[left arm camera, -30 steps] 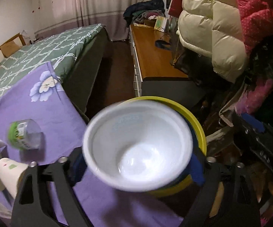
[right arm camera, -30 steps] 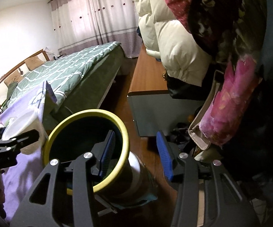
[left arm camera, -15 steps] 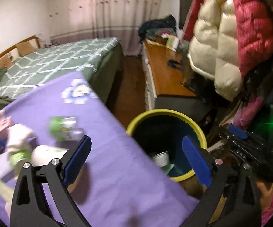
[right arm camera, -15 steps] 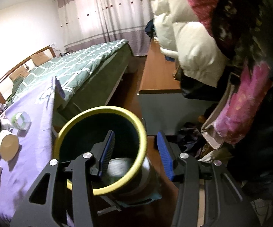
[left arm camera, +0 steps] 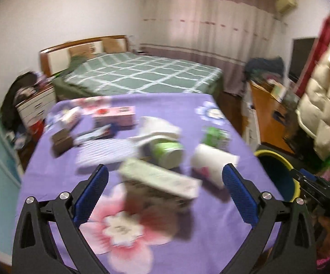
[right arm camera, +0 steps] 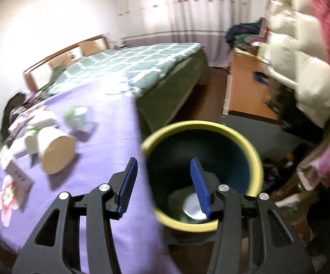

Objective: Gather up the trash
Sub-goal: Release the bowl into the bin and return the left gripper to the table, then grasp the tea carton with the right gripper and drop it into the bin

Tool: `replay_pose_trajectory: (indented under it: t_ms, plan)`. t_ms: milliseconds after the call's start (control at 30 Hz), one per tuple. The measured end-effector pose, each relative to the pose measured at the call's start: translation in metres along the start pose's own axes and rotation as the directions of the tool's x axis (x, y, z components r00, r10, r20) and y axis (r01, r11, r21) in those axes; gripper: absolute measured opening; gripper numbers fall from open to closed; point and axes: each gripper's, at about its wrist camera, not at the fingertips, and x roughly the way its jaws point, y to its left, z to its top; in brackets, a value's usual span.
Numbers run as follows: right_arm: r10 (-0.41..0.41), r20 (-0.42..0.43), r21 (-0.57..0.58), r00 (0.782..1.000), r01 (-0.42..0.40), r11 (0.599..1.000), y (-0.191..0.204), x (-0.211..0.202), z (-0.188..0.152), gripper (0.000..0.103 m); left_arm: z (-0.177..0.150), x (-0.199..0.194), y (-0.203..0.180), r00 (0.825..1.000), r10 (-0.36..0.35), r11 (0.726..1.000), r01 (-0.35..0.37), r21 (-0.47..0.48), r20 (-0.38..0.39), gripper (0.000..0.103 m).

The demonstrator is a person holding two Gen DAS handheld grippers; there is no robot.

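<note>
**Blur and cut-offs across both views**

Ahead of the left hand-held gripper (left arm camera: 165,182), motion blur smears the litter on the purple worktop (left arm camera: 57,182): the print on the flat box (left arm camera: 162,180) and on the green-labelled bottle (left arm camera: 167,150) cannot be read. The yellow-rimmed bin (left arm camera: 276,178) is partly hidden behind the right finger. In the right wrist view, a pale object (right arm camera: 193,207) at the bin's bottom is half covered and unidentifiable.

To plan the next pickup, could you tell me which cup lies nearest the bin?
The plain white paper cup lying beside the yellow-rimmed bin; the green-labelled one lies farther.
</note>
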Motion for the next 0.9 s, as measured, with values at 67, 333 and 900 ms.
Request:
replay_pose_trajectory:
  t_ms: [67, 333, 900]
  plan:
    - [0.052, -0.006, -0.032, 0.999, -0.053, 0.998, 0.024, 0.001, 0.003, 0.047, -0.004, -0.005, 0.020, 1.000, 0.023, 0.999, -0.023, -0.030, 0.004, 0.098]
    - [0.186, -0.050, -0.154, 0.981, -0.192, 0.969, 0.111, 0.012, 0.009, 0.047, -0.016, -0.013, 0.059, 0.998, 0.064, 0.994, -0.063, -0.085, 0.015, 0.098]
    - [0.386, -0.181, -0.327, 0.905, -0.426, 0.844, 0.224, 0.020, -0.014, 0.057, -0.022, -0.026, 0.106, 0.986, 0.163, 0.975, -0.154, -0.163, 0.042, 0.098]
